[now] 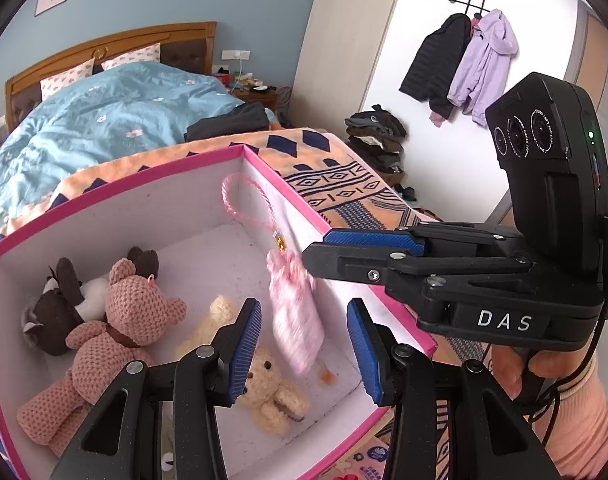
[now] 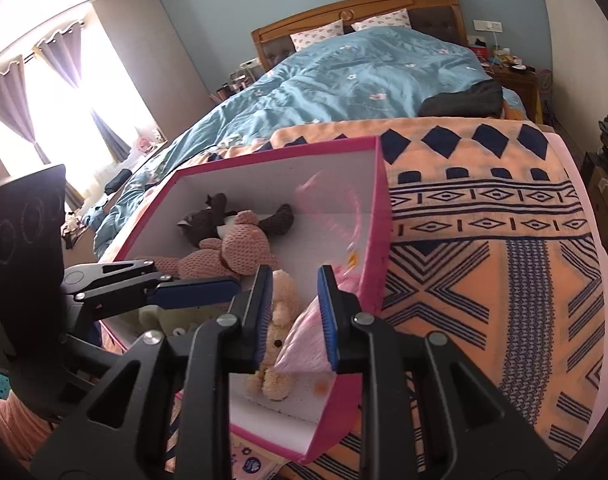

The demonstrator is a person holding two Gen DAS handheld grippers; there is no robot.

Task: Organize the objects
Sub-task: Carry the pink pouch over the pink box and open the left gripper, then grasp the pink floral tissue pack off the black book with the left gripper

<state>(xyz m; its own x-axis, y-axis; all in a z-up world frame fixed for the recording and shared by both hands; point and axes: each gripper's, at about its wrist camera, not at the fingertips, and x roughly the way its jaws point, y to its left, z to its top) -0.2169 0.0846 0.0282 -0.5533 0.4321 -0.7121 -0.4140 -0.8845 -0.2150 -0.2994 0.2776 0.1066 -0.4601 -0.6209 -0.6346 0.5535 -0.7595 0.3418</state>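
A white box with a pink rim [image 1: 116,188] [image 2: 276,152] stands on the bed. Inside lie a pink crocheted bear [image 1: 132,312] [image 2: 240,252], a brown plush [image 1: 56,308] [image 2: 208,220] and a cream bear [image 1: 272,388] [image 2: 280,308]. My right gripper [image 1: 312,250] [image 2: 294,276] reaches over the box's right wall, jaws nearly together. A small pink pouch [image 1: 296,320] [image 2: 304,344] dangles blurred from its tips inside the box, its braided cord loop [image 1: 240,196] flung upward. My left gripper [image 1: 304,304] [image 2: 228,286] hovers over the box's near side, open, with nothing touching its pads.
An orange patterned blanket [image 2: 484,240] lies under and right of the box, a blue duvet [image 2: 344,80] beyond it. Dark clothing [image 1: 228,120] rests on the bed. A clothes pile [image 1: 376,140] sits on the floor by the wall. A pink-sleeved hand [image 1: 584,420] holds the right gripper.
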